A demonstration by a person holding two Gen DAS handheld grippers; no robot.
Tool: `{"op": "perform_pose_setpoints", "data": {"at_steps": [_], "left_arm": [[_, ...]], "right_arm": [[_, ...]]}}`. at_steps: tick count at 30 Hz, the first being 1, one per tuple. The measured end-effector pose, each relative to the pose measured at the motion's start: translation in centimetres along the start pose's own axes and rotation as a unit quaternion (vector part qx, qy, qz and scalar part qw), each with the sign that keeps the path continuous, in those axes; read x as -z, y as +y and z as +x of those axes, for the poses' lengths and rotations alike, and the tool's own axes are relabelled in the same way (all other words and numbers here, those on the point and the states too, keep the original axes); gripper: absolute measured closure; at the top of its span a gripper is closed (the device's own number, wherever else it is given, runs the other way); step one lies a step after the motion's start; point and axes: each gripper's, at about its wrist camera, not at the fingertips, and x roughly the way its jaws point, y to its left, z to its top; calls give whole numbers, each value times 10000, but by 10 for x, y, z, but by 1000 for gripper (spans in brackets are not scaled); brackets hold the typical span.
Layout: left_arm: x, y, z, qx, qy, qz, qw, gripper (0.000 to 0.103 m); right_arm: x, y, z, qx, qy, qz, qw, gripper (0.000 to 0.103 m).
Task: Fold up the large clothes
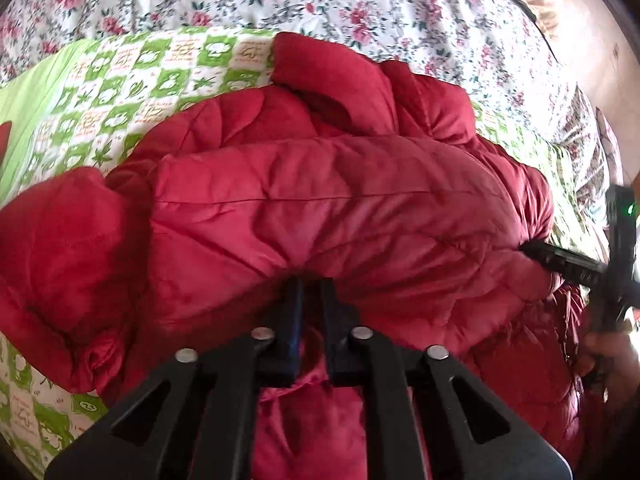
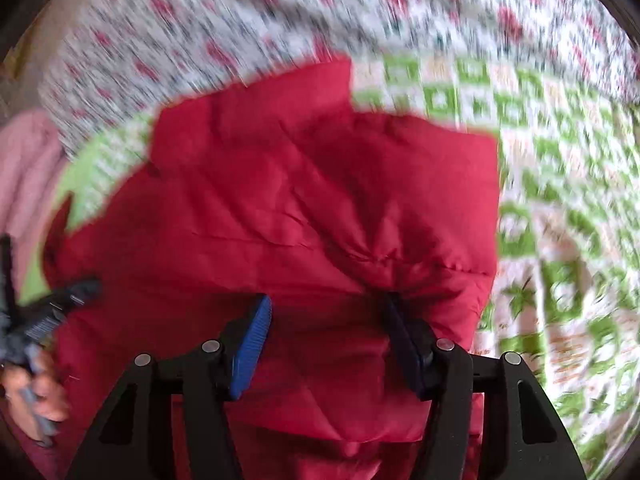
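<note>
While the red coat [image 1: 328, 208] lies bunched on the green-checked quilt [image 1: 120, 80] over the flowered bed [image 1: 360, 4], both tools sit at its near edge, pointing steeply down into the padding. Seen from the left wrist, the coat's long axis runs across the picture, side to side, with a sleeve or collar end [image 1: 320, 72] sticking up toward the far side; which end is hem and which is collar I cannot tell. Left tool [image 1: 310, 292] has its jaws together, pinching a fold of the coat at the middle of the near edge. Right tool [image 2: 326, 312] stands with jaws apart, a thick roll of coat bulging between them, the far pad [image 2: 394, 316] dug into a crease, the blue pad [image 2: 254, 332] apparently clear; that view is blurred. By my reading, the coming fold goes away from both hands, across the short axis, and each tool is equally near its own part.
</note>
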Motion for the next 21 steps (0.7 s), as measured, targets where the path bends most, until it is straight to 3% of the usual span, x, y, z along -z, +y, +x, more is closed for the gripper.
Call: {"op": "perform_pose_setpoints", "data": {"at_steps": [5,12,16,19,21], "left_arm": [[3,10,-2,169,-96,-261,9995,101],[8,21,-29,-33,-199,-363,9991,101],[11,31,-42,-191,-186,-398,9989,100],[13,36,-56,-346,-303,-396,9982,93],[11,43,-67,-482,-401,-406,9972,83]], "right_arm": [[6,-7,0,-211,-189,122,9995,43],[13,-1,-38,-471,-332,188,9982,41],[24,7,-56,-834,-422,106,9956,41],[27,18,-63,-971,-440,20,9943,41],[30,24,-69,-1065,-438,-55,9933,41]]}}
